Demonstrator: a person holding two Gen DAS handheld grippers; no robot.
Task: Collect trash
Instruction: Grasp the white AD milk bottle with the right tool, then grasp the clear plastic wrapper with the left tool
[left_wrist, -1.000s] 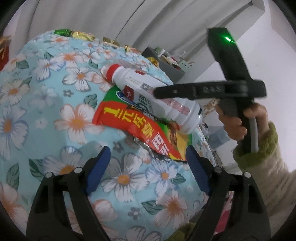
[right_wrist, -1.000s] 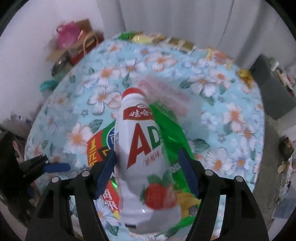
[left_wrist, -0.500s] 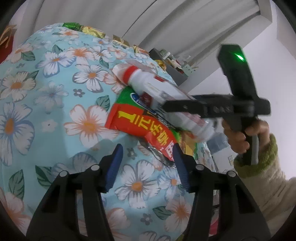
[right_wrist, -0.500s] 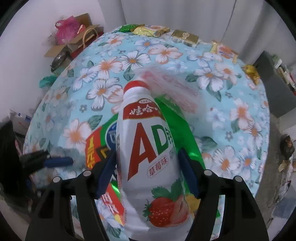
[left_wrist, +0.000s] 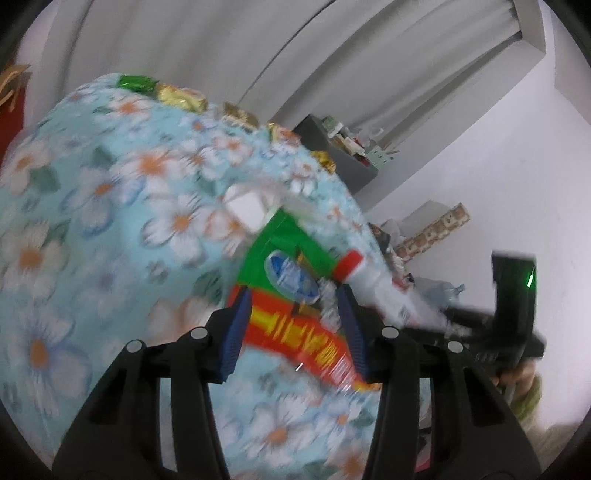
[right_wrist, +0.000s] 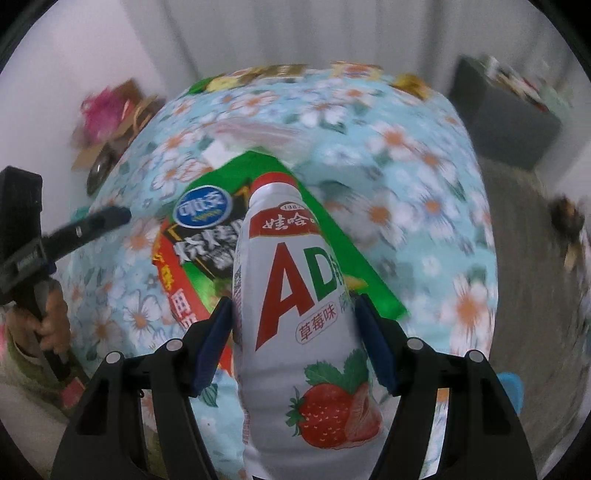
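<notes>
My right gripper (right_wrist: 295, 325) is shut on a white AD drink bottle (right_wrist: 295, 295) with a red cap and a strawberry picture, held above the table; the bottle also shows in the left wrist view (left_wrist: 373, 284). A green and red snack bag (left_wrist: 291, 295) lies flat on the floral tablecloth (left_wrist: 110, 221), also in the right wrist view (right_wrist: 207, 236). My left gripper (left_wrist: 295, 325) is partly open with its blue pads on either side of the bag's red end. A small white item (left_wrist: 247, 210) lies beyond the bag.
Gold and green wrappers (left_wrist: 173, 92) line the table's far edge. A clear pinkish wrapper (right_wrist: 258, 129) lies behind the bag. A grey cabinet (right_wrist: 509, 129) stands right of the table, boxes and a pink bag (right_wrist: 103, 114) left.
My right gripper lifted the bottle off the snack bag toward itself. My left gripper narrowed and moved forward onto the bag's red end.
</notes>
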